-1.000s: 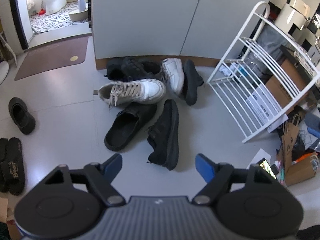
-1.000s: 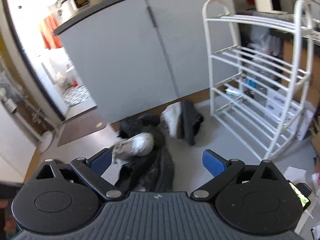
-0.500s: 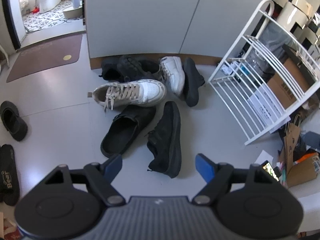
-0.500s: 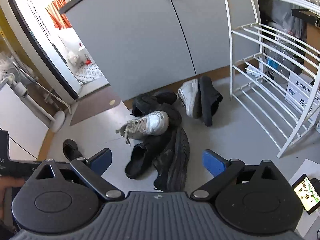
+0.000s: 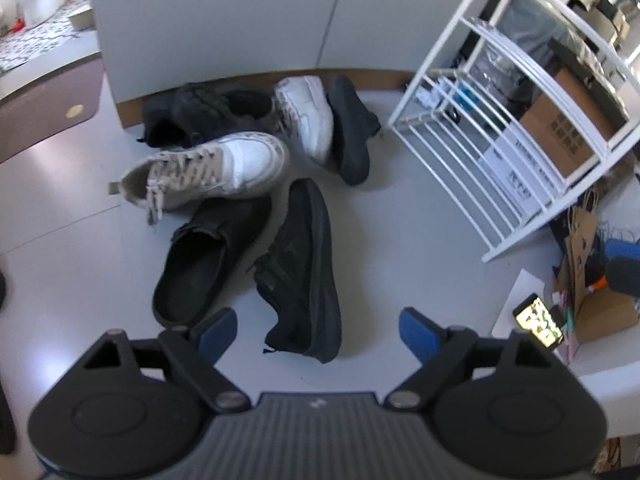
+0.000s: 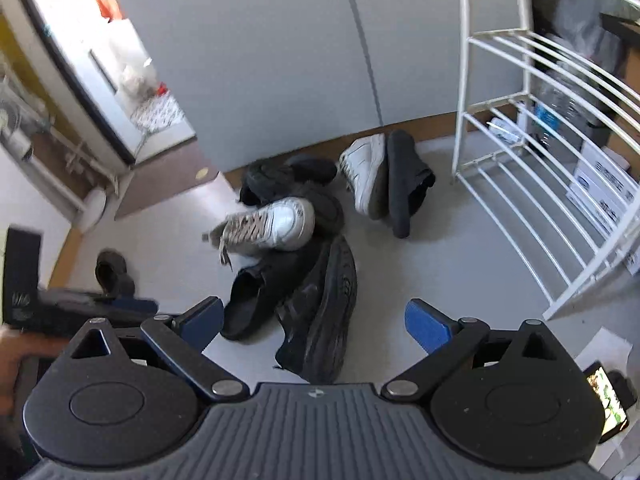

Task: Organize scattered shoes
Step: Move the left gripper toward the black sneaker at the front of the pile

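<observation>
Several shoes lie heaped on the grey floor by a grey cabinet. A black sneaker lies nearest, beside a black slip-on. Resting on the slip-on is a white laced sneaker. Behind are a second white sneaker, a dark shoe on its side and black shoes. A white wire shoe rack stands at the right. My left gripper and right gripper both hover open above the black sneaker, holding nothing.
Cardboard boxes and a paper bag crowd the space behind and beside the rack. A phone with a lit screen lies on paper at the right. One dark shoe sits apart at the left; a doorway mat lies beyond.
Both grippers have moved forward and down toward the shoe pile, which now looks larger. The right view has tilted from the cabinet down to the floor. No shoe has moved.
</observation>
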Tool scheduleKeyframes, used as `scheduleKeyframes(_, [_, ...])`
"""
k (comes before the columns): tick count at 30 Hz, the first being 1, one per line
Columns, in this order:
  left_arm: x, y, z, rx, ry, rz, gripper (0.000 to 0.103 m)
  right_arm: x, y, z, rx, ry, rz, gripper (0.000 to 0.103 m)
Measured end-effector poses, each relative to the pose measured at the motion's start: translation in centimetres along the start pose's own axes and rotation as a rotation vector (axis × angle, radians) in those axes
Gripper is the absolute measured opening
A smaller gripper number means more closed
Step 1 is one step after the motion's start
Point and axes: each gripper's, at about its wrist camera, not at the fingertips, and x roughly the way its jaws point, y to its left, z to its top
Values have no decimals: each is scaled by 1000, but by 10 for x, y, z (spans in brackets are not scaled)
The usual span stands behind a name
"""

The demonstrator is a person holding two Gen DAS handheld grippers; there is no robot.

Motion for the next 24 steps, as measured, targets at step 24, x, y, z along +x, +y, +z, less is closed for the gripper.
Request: scheduleKeyframes(24, [44, 28, 33, 48, -4, -33, 89, 38, -31, -7, 4, 175, 52, 100])
